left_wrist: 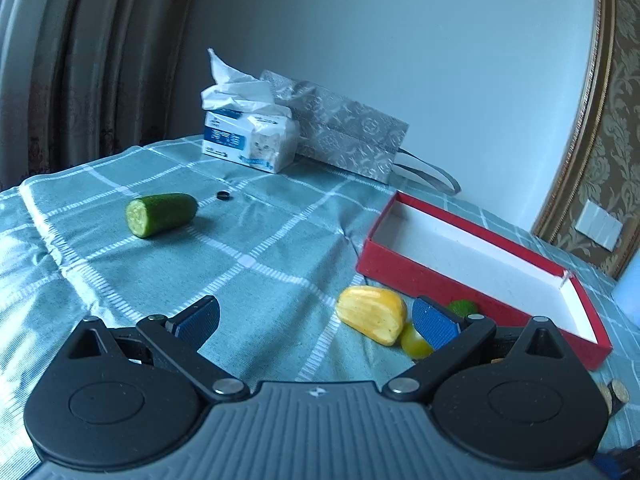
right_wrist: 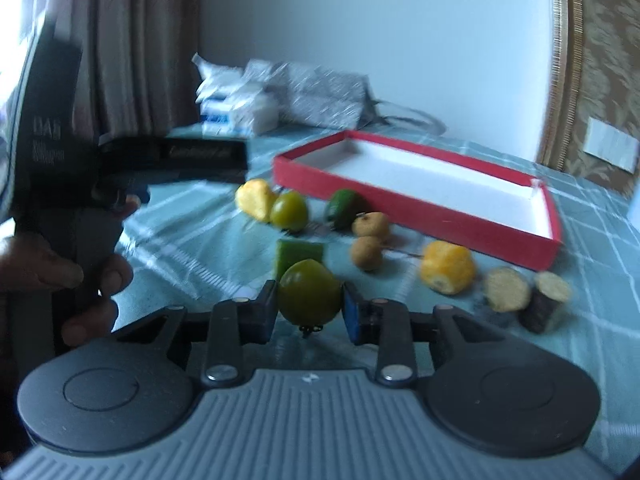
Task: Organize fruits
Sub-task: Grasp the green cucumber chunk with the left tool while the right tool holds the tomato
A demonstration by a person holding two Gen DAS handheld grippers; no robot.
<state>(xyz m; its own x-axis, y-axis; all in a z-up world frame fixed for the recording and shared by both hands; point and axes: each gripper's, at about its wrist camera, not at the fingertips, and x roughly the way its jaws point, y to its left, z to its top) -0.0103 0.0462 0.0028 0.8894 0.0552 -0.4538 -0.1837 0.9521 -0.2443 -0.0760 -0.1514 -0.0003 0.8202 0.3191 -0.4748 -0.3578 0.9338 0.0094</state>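
My right gripper (right_wrist: 309, 314) is shut on a green tomato (right_wrist: 309, 293) and holds it above the cloth. Beyond it lie a green block (right_wrist: 298, 257), another green tomato (right_wrist: 289, 210), a yellow piece (right_wrist: 255, 199), a dark green fruit (right_wrist: 343, 208), two brown longans (right_wrist: 368, 240), a yellow fruit (right_wrist: 448, 267) and two cut purple pieces (right_wrist: 528, 294). The red box (right_wrist: 416, 200) is empty. My left gripper (left_wrist: 316, 322) is open and empty; its right finger is beside the yellow piece (left_wrist: 372, 314) and a tomato (left_wrist: 416, 345). A cut cucumber (left_wrist: 160, 214) lies far left.
A tissue pack (left_wrist: 250, 136) and a silver gift bag (left_wrist: 348, 136) stand at the back by the wall. A small black ring (left_wrist: 224, 196) lies near the cucumber. The table has a green checked cloth (left_wrist: 260, 248). The left hand-held gripper (right_wrist: 80, 184) shows at the left of the right wrist view.
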